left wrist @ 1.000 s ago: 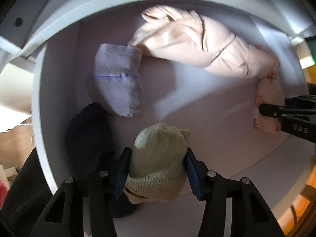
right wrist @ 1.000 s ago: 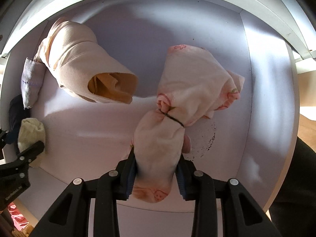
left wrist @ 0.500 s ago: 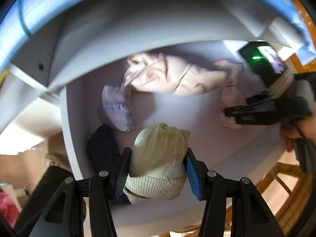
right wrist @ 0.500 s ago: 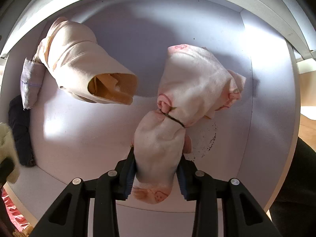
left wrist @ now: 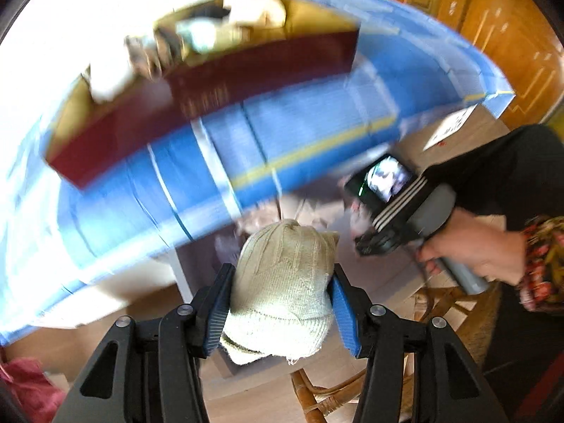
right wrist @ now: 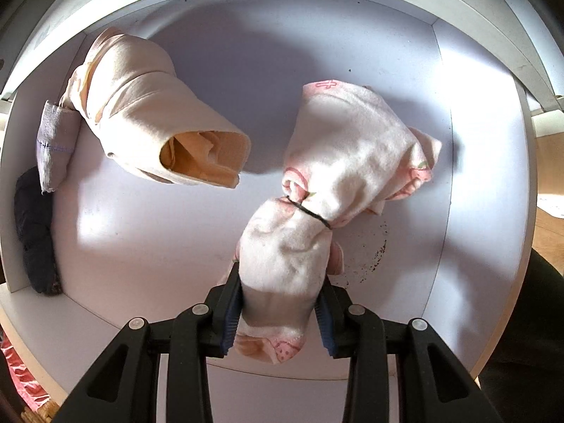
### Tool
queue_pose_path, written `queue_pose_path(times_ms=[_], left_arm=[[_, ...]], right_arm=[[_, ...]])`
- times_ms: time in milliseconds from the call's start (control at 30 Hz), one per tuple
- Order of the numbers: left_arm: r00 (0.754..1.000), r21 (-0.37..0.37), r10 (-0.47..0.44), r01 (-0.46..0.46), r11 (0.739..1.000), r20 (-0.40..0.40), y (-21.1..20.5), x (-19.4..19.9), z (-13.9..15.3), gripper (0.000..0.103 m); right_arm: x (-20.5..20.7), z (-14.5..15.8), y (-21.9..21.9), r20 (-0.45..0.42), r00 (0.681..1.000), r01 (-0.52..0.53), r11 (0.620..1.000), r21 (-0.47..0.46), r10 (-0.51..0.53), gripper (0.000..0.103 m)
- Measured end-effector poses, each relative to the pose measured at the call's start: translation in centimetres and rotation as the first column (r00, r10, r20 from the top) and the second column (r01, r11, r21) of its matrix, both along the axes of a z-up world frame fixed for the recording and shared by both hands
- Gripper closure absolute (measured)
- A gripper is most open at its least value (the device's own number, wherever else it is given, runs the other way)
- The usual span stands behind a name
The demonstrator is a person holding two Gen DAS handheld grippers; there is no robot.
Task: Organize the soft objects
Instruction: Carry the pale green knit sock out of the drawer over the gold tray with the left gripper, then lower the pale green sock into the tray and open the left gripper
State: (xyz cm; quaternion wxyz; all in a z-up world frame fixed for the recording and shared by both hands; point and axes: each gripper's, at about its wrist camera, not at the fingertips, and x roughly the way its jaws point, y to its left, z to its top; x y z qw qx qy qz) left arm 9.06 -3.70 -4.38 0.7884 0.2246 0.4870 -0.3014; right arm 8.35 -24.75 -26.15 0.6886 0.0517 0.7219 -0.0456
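My left gripper (left wrist: pixel 280 308) is shut on a pale green knitted sock roll (left wrist: pixel 282 289), held high above the white shelf compartment, with a blurred blue surface behind it. My right gripper (right wrist: pixel 278 317) is shut on the near end of a pink-and-white cloth bundle (right wrist: pixel 345 162) tied with a black band, which lies on the white compartment floor (right wrist: pixel 148 239). A rolled cream garment (right wrist: pixel 148 120) lies at the back left, with a grey-lilac sock roll (right wrist: pixel 53 148) and a dark navy roll (right wrist: pixel 35 232) along the left wall.
In the left wrist view a dark red box (left wrist: pixel 225 84) holding blurred items stands on the blue surface (left wrist: pixel 299 134). A person's hand (left wrist: pixel 472 246) holds the right gripper's handle at the right. A wicker chair (left wrist: pixel 324 391) stands below. Red cloth (left wrist: pixel 28 384) shows at the bottom left.
My left gripper has risen out of the compartment with the green sock roll, and its view now shows the blue surface and red box. The right gripper and its bundle stayed still.
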Motion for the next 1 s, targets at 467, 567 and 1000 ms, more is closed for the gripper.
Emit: queue_pose_path(times_ms=[467,567,1000], left_arm=[[0.987,-0.083,0.062,-0.050,0.995,0.149,0.5,5.4,11.7,0.050],[0.982,-0.073,0.084,-0.072,0.995,0.169,0.9,7.0,13.2,0.049],[0.959,0.029,0.254,-0.259,0.965,0.123,-0.1,18.0,9.7,0.049]], right_arm=[[0.0,0.2,0.2,0.000,1.000,-0.005,1.000,-0.003,0.005,0.066],[0.0,0.2,0.2,0.000,1.000,-0.005,1.000,-0.002,0.005,0.066],[-0.1,0.2,0.3,0.000,1.000,-0.002,1.000,0.002,0.002,0.065]])
